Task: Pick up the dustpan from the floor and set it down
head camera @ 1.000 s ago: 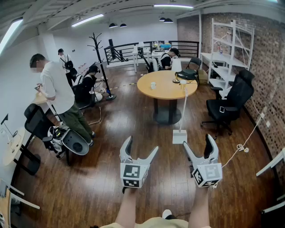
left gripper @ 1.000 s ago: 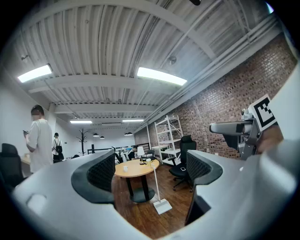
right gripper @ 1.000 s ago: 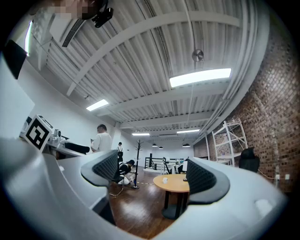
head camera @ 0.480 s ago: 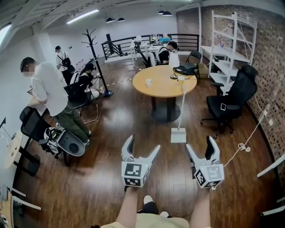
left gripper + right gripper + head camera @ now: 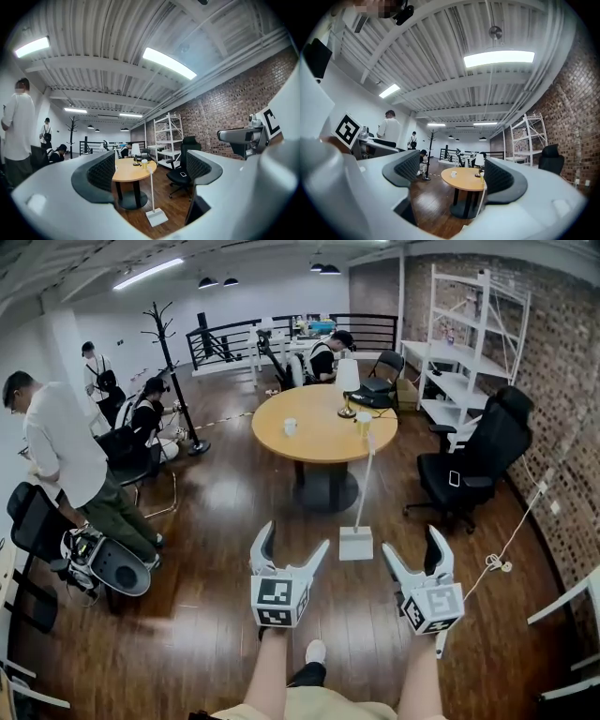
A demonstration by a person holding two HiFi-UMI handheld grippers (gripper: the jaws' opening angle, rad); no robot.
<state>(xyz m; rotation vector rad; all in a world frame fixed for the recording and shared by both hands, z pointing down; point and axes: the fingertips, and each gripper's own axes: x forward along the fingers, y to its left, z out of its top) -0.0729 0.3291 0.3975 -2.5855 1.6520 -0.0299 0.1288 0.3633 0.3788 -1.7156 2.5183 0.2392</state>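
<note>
At the far left of the head view a person (image 5: 58, 448) in a white shirt bends over a chair. Right of that, at the top, stands a coat stand (image 5: 173, 362). The left gripper (image 5: 295, 538) sits low, left of centre, with its jaws wide apart and nothing between the pads. In the left gripper view the dustpan (image 5: 156, 216) shows far off through the gap. In the head view the dustpan (image 5: 356, 542) stands at centre on the wood floor, handle upright, just before the round table (image 5: 323, 432) and beyond both grippers' tips. The right gripper (image 5: 412, 542) sits low, right of centre. Its jaws are apart and bare, having just closed a little. A black office chair (image 5: 478, 465) and a white shelf (image 5: 469, 343) fill the right side.
</note>
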